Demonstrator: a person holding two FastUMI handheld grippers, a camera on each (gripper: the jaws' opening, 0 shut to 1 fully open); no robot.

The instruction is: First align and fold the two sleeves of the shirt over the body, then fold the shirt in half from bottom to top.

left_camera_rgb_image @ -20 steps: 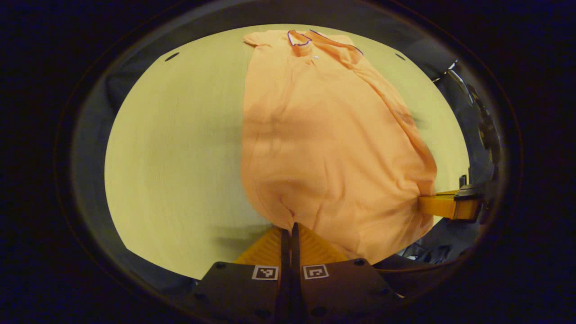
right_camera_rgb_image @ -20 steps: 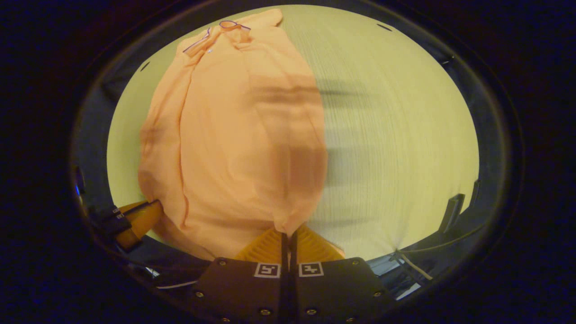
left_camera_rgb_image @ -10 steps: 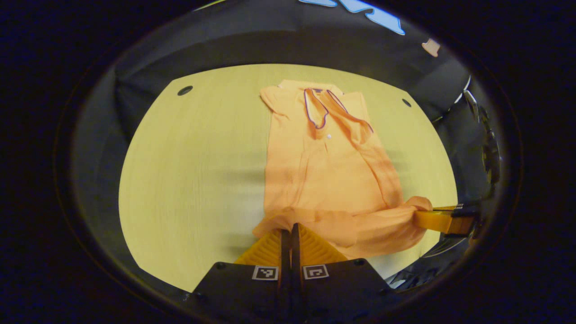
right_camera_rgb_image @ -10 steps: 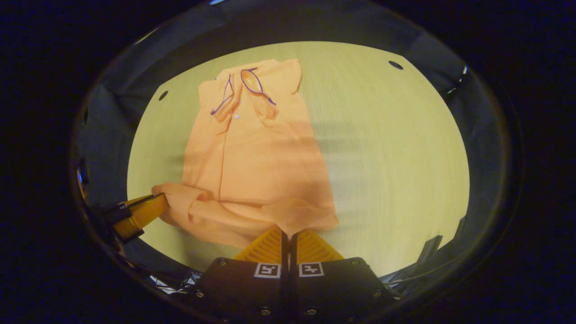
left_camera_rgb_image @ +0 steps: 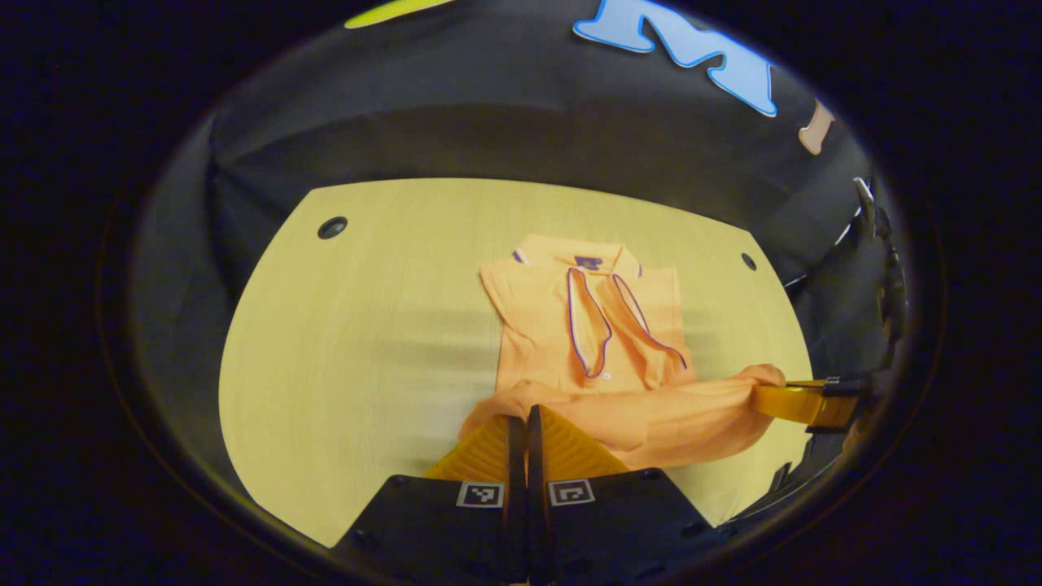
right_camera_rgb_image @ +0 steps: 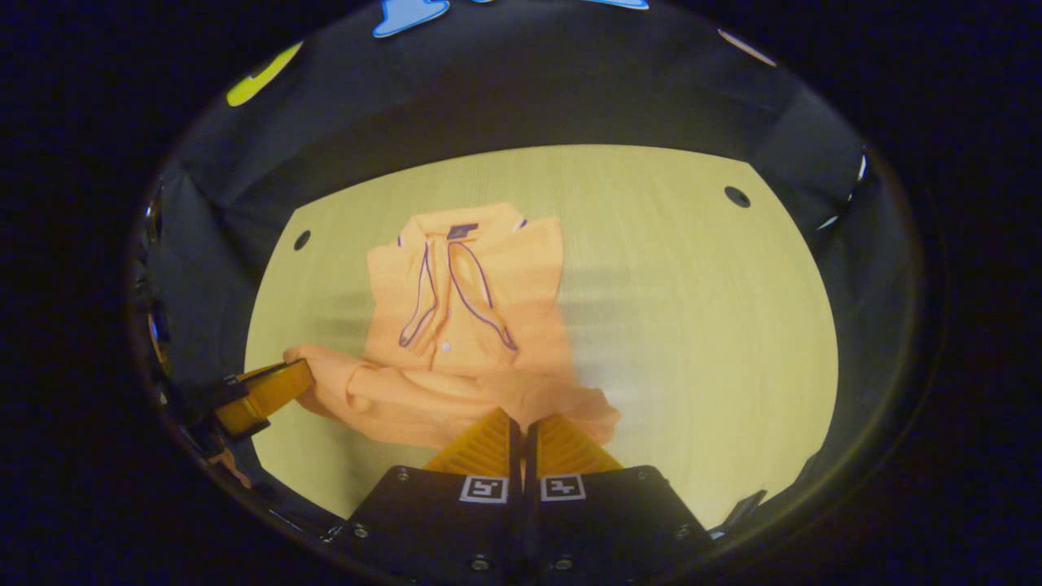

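At the bottom centre of the left gripper view, the left gripper is clenched on the near-left corner of the orange polo shirt's hem, its fingers pressed together with the cloth caught between them; at the bottom centre of the right gripper view the right gripper pinches the other hem corner the same way. A second ago the shirt lay long across both views, almost filling them; now the hem has been carried forward and the visible body has shortened, so the bottom-to-top fold looks well under way. The lifted hem hangs as a rumpled band across the lower middle of each frame, just beyond the fingertips. Past it, the collar and placket lie flat on the pale wooden table, toward the frame's centre.
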